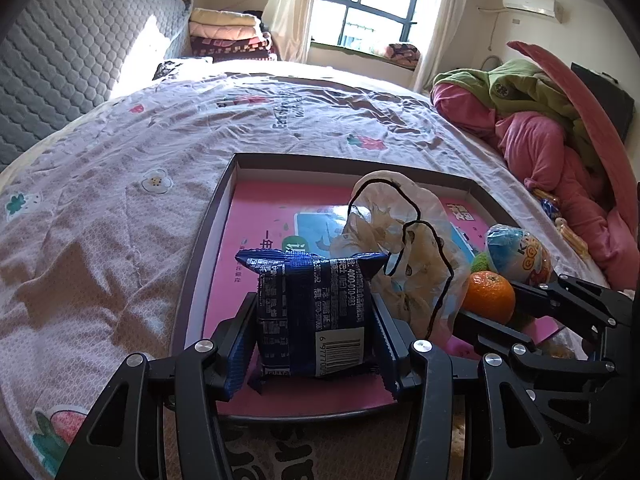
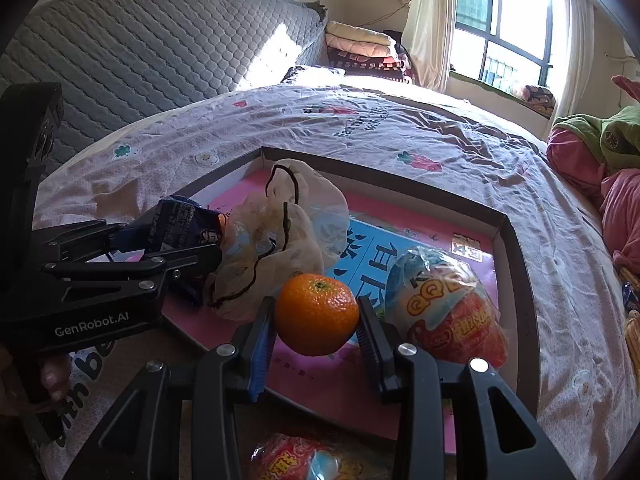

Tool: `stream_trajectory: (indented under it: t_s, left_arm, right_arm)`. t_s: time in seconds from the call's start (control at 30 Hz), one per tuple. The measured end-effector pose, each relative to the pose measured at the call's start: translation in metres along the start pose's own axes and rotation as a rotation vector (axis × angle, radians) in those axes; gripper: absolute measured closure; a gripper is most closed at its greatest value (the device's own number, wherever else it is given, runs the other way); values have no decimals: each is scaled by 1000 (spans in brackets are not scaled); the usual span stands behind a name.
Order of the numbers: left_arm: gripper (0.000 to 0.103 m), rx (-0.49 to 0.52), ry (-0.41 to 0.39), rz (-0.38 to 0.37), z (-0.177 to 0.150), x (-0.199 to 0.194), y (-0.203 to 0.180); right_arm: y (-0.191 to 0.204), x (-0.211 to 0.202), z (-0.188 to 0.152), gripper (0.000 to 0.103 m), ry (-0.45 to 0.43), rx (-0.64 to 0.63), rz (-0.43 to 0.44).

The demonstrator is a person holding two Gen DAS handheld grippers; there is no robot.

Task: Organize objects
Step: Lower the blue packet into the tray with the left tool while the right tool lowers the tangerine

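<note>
My left gripper (image 1: pixel 314 320) is shut on a dark blue snack packet (image 1: pixel 316 300), pinched by its sides above the near-left part of a shallow dark-rimmed box (image 1: pixel 224 200) with a pink floor. The right wrist view shows that packet (image 2: pixel 180 226) in the left gripper (image 2: pixel 188 236) at the left. My right gripper (image 2: pixel 316 304) is shut on an orange (image 2: pixel 316 314) over the box's near edge (image 2: pixel 516 240). Inside the box lie a crumpled plastic bag (image 2: pixel 280 232) and an egg-shaped toy pack (image 2: pixel 444 312).
The box rests on a flowered bedspread (image 1: pixel 120 200). A pink and green quilt pile (image 1: pixel 540 152) lies at the right, with small snacks (image 1: pixel 568 232) beside it. A red snack pack (image 2: pixel 316 460) lies in front of the box. The grey headboard (image 1: pixel 60 60) stands at the left.
</note>
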State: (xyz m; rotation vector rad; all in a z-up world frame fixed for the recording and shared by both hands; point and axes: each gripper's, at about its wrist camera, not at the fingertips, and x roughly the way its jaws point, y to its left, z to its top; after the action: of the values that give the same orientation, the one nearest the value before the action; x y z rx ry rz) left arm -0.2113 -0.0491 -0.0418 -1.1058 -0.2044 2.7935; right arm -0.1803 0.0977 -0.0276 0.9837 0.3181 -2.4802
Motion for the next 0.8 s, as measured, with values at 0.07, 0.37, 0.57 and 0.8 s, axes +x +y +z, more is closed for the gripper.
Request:
stream_trajectory:
  t_s: [0.07,0.37,0.57,0.8]
  left_arm:
    - [49,1,1,0,0,0,-1]
    - [49,6,3,4,-1,1,-4]
    - [49,13,10,10,-4,-1,-4]
    - [49,41,26,18,-7,-7,-9]
  right_arm:
    - [0,0,0,64,2,1,2]
    - [-1,0,1,64,18,7,11]
    - [-3,-1,2,64,26,11,16]
    - [-3,-2,2,64,33,19,20]
